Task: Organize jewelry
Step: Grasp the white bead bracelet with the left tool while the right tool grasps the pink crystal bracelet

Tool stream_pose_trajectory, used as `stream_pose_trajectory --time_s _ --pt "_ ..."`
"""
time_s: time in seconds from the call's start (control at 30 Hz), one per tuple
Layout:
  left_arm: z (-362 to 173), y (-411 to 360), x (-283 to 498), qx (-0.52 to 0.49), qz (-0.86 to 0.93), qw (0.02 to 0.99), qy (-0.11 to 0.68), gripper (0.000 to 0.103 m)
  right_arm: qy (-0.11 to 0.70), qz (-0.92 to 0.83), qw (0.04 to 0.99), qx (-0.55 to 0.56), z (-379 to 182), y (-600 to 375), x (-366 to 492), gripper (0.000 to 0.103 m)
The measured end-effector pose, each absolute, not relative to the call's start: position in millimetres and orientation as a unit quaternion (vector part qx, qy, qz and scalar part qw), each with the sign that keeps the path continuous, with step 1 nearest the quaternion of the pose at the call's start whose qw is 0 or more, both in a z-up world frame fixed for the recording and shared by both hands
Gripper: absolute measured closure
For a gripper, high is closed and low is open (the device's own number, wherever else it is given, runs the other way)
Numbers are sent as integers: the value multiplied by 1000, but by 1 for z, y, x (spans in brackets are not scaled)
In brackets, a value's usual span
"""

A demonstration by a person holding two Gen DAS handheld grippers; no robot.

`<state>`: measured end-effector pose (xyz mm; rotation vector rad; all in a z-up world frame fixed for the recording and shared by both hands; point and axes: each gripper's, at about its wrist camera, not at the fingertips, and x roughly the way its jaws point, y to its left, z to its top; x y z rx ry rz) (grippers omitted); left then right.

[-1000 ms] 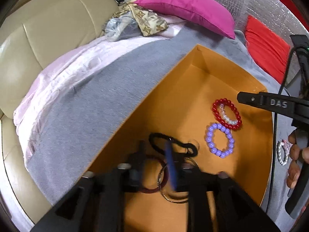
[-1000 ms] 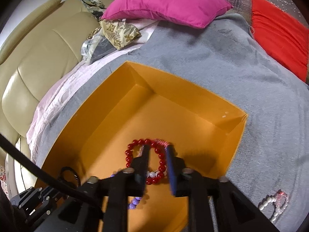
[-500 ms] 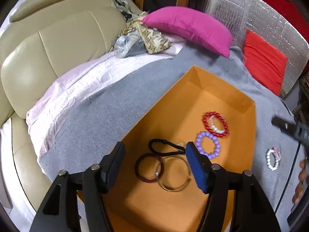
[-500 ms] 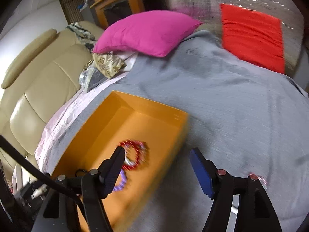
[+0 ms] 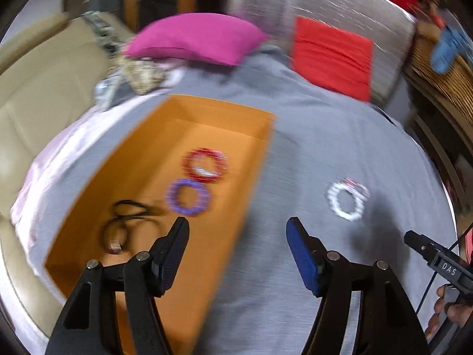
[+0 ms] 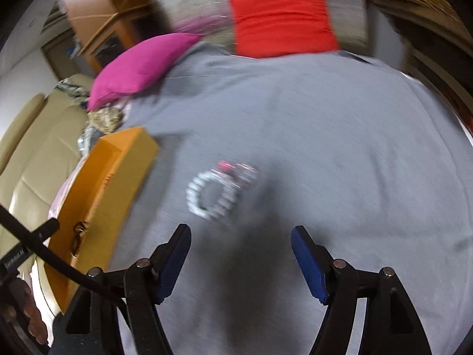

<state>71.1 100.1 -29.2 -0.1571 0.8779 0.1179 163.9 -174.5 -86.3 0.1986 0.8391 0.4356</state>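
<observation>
We are bringing the empty, wide-open right gripper (image 6: 239,261) toward what looks like a white bead bracelet (image 6: 215,192) at eleven o'clock, centring it between the fingers before closing, the left gripper (image 5: 236,254) likewise hanging wide and empty

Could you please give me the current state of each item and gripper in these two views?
Orange box: open, on the grey blanket.
Red bracelet: lying flat in the box.
Purple bracelet: flat in the box, beside the red one.
Black bands: in the box, blurred.
White bracelet: outside the box, on the blanket.
Left gripper: open, empty.
Right gripper: open, empty, near the white bracelet.
</observation>
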Motion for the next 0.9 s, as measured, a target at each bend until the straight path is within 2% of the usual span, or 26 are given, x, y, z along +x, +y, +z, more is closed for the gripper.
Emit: stream_pose_trajectory --time_s 0.27,0.57,0.6,0.63,0.7,0.77,0.9 --pt "-59 23 123 -47 -4 883 466 34 396 194 889 122 -99 -224 152 29" --pt "-92 -7 179 -39 -3 865 501 36 389 201 886 151 -109 -242 157 29" --pt "-94 -8 183 -37 1 864 503 42 389 202 886 152 -109 -244 156 29" --pt "-98 -8 186 -37 2 862 506 62 389 202 886 153 -110 -245 158 29" --pt "-109 -7 191 -45 -1 852 521 81 387 201 886 155 -110 -246 161 29" --pt "-108 -7 189 -39 0 858 513 92 387 201 886 155 -109 -245 164 29" --pt "-107 1 180 -50 -9 859 510 94 389 204 887 145 -105 -236 175 29"
